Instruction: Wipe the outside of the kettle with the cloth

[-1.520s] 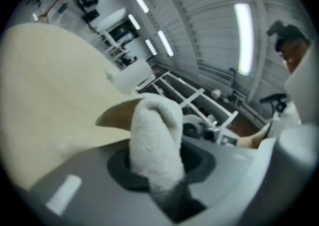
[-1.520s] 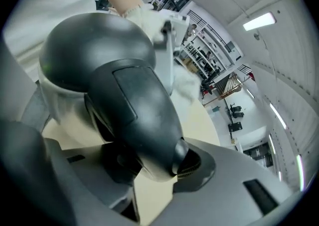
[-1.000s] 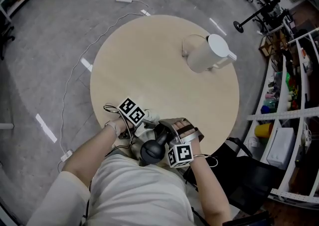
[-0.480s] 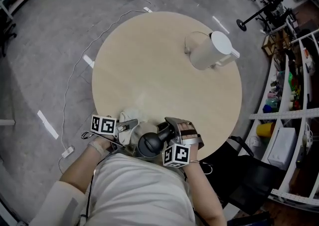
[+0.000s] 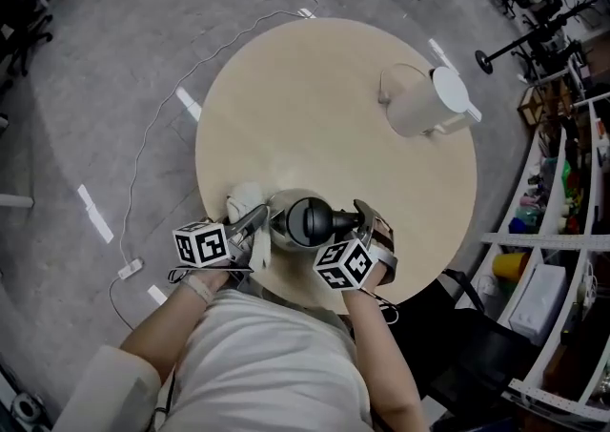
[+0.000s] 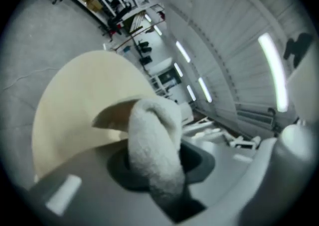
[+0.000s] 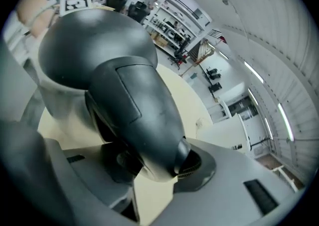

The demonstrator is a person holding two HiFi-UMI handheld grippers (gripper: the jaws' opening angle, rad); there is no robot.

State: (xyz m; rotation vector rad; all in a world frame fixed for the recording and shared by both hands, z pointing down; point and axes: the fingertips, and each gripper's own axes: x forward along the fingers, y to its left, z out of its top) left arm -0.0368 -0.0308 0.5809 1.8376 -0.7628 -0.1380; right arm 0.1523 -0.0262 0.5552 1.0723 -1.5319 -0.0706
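At the near edge of the round beige table (image 5: 315, 115) stands the kettle (image 5: 303, 223), a steel body under a black lid, with its thick black handle (image 7: 132, 100) reaching toward the person's right side. Clamped on that handle is the right gripper (image 5: 362, 226), its jaws drawn nearly together around the black grip, which fills most of the right gripper view; its marker cube sits just on the person's side of the kettle. To the kettle's left, just beside its wall, the left gripper (image 5: 250, 227) pinches the white cloth (image 5: 242, 201). In the left gripper view the terry cloth (image 6: 152, 142) bulges up in a folded roll from between the closed jaws. Whether the cloth touches the steel cannot be told. Well beyond the kettle, toward the table's far right edge, stands a white lidded jug (image 5: 427, 102). Left of the kettle, off the table, a white cable (image 5: 143, 149) trails across the grey floor.
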